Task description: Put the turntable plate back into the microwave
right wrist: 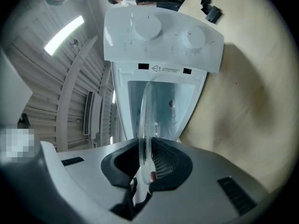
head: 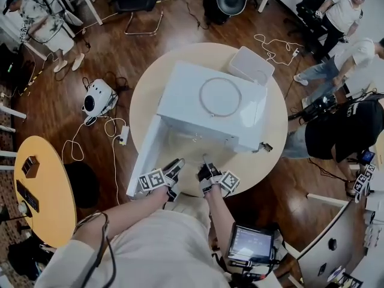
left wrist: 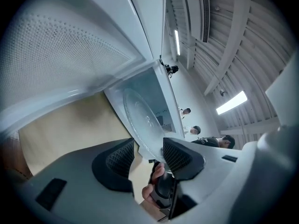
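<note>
Two grippers meet at the mouth of the microwave (head: 210, 101), which stands on the round worktop (head: 276, 125); I take them from the left. The open door (head: 144, 158) swings out on that side, close beside my left gripper (left wrist: 147, 155). Its jaws stand well apart. The rim of the glass turntable plate (left wrist: 142, 118) runs between them, nearer one pad but not pinched, so this gripper only guides.

To the right, my right gripper (right wrist: 145, 155) carries the load: its jaws are almost together, clamped on the plate's near rim. The plate hangs in the doorway, its far part reaching into the cavity, and is not yet laid down.

To do this well I would level the plate and feed it straight in, clear of door and frame. Then I would lower it until it seats at the centre, and only then ease the right grip. Glass held by one thin edge can tip or slip, so I would use small, slow moves.
</note>
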Demonstrator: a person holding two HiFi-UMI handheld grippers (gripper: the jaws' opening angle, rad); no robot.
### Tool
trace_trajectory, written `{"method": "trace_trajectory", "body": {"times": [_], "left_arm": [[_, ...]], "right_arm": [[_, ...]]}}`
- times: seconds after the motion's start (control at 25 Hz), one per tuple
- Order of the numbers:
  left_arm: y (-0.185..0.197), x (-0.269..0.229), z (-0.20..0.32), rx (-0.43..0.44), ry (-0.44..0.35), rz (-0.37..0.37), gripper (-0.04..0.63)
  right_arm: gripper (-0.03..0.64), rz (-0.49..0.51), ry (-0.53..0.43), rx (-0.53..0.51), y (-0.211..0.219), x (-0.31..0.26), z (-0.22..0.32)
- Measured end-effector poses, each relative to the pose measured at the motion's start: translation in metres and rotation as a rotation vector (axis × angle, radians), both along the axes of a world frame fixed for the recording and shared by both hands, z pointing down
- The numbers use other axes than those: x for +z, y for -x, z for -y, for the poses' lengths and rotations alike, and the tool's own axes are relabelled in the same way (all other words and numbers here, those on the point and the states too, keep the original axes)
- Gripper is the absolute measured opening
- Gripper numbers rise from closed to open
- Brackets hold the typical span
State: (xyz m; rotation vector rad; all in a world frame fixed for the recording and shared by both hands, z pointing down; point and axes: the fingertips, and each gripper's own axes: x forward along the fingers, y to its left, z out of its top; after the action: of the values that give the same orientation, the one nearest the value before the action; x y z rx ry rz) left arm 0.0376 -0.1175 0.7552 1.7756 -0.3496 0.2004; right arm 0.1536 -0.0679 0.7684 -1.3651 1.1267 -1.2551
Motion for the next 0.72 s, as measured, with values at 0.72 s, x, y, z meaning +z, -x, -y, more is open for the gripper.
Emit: {"method": "trace_trajectory", "body": {"times": [0.72], "left_arm": [[-0.012,0.000,0.008,0.058,-0.034,-0.004,0.178]], "right_arm": [[0.041,-0.027,0.013,0.040,-0.030,0.021,0.047]]}}
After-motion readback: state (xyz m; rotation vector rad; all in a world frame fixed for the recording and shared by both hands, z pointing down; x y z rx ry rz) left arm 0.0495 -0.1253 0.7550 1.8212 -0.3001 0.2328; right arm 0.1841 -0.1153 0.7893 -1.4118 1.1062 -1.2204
